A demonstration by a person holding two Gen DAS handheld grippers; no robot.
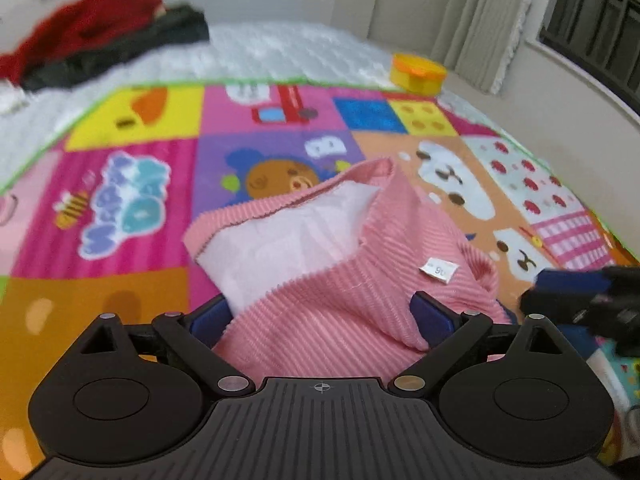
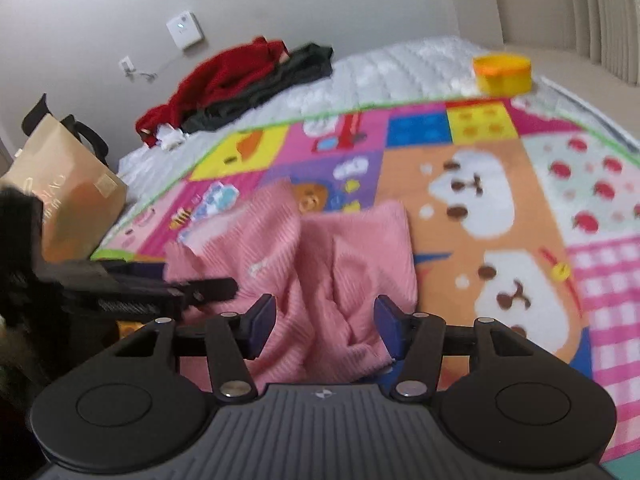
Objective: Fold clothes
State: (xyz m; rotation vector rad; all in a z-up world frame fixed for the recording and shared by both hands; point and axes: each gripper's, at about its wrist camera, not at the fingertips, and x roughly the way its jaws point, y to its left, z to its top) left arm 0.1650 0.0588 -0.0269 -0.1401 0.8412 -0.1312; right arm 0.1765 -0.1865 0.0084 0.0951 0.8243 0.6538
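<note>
The pink ribbed garment [image 1: 320, 280] lies rumpled on the play mat [image 1: 120, 240] on the bed. Both the left hand-held gripper [image 1: 322, 316] and the right hand-held gripper [image 2: 325, 326] gape wide around its cloth, gripping nothing. Judging by this, a fold is under way; next each must pinch an edge.

Straight ahead of both grippers the pink garment [image 1: 340, 264] lies bunched on the play mat [image 1: 132, 120], filling the near middle. To its far side the mat is bare and open. A yellow tub [image 1: 418, 73] sits at the mat's far edge, and a heap of red and dark clothes [image 2: 240, 84] lies on the white mattress [image 1: 280, 50] beyond — both well apart from the garment. On the left, a brown paper bag [image 2: 64, 188] stands just beside the mattress.
</note>
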